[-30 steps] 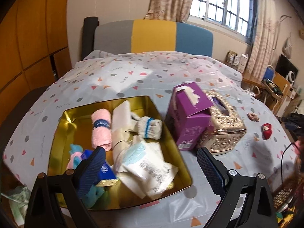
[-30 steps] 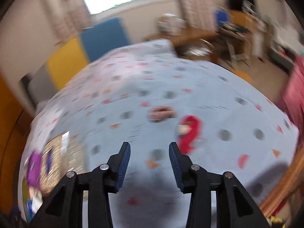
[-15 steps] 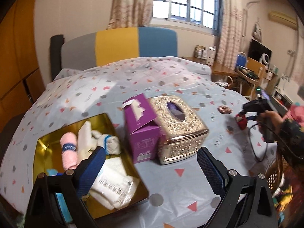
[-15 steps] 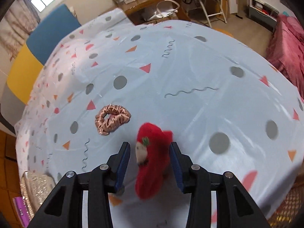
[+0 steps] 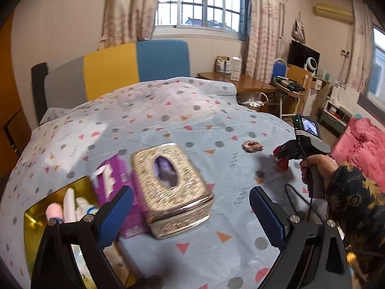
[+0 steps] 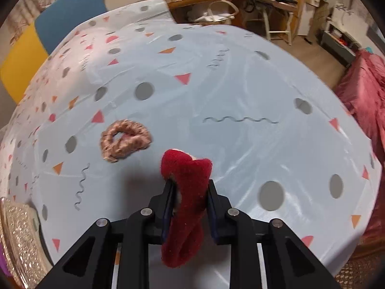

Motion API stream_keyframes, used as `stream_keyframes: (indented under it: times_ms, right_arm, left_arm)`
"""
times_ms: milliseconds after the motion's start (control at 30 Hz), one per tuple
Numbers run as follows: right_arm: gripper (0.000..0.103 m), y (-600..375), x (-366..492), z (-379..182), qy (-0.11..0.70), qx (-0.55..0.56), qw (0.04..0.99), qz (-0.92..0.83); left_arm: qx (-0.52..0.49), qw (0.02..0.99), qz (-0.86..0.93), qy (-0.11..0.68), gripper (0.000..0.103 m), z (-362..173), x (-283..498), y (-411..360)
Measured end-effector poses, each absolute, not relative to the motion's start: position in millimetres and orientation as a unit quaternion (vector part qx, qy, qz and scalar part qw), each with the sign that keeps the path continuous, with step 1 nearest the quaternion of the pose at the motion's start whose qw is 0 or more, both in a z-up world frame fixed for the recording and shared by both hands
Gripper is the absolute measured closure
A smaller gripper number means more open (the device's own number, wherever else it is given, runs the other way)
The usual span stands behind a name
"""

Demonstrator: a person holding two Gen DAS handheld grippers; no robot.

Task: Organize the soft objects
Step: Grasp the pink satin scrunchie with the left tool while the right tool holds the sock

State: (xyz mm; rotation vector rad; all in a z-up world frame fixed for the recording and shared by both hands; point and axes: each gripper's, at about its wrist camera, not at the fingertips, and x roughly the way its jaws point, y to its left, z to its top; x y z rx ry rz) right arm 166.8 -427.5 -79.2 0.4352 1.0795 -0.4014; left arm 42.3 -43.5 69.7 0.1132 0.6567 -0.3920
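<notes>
Since 0.5 s ago: R jaws went from straddling to clamped on red plush toy (image 6: 186, 192), toy's long axis running along the fingers.

L wrist view: left gripper (image 5: 190, 214) wide, empty, above tissue box (image 5: 170, 187). Gold tray (image 5: 38, 216) w/ soft items at tablecloth (image 5: 168, 120) near-left edge; right gripper (image 5: 282, 155) far right, so the carry likely goes leftward.

R wrist view: scrunchie (image 6: 125, 139) just left of toy, apart.

A lived-in home bedroom is shown. A bed (image 5: 168, 125) covered by a patterned sheet is set against a padded headboard (image 5: 115, 69), below a curtained barred window (image 5: 199, 2). A cluttered wooden desk (image 5: 243, 84), a wall air conditioner (image 5: 333, 14) and a pink quilt (image 5: 365, 144) are seen nearby.
</notes>
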Motion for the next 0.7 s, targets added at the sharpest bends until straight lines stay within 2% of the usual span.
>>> stream_keyframes:
  times_ms: [200,267,300,433,700]
  right_arm:
    - [0.078,-454.1,149.2,-77.2,0.487,0.276,0.799,-0.222]
    - [0.078,-458.6,144.7,-73.0,0.474,0.287,0.802,-0.224]
    - [0.078,-460.3,143.1,-70.9,0.468,0.290,0.804,-0.227]
    - [0.078,-469.1,135.3,-65.8,0.448,0.316,0.805,-0.226]
    - [0.078,-471.8,145.3,-69.0,0.436,0.352,0.804,-0.199]
  left_arm:
    - [0.068,0.910,-0.221,0.344,0.006,73.8,72.3,-99.0]
    - [0.066,0.901,-0.237,0.356,0.012,70.2,85.2,-118.7]
    - [0.071,0.896,-0.240,0.367,0.019,65.7,94.5,-133.3]
    - [0.086,0.875,-0.254,0.403,0.035,42.2,125.8,-179.1]
    - [0.101,0.851,-0.253,0.450,0.035,-15.6,193.1,-253.3]
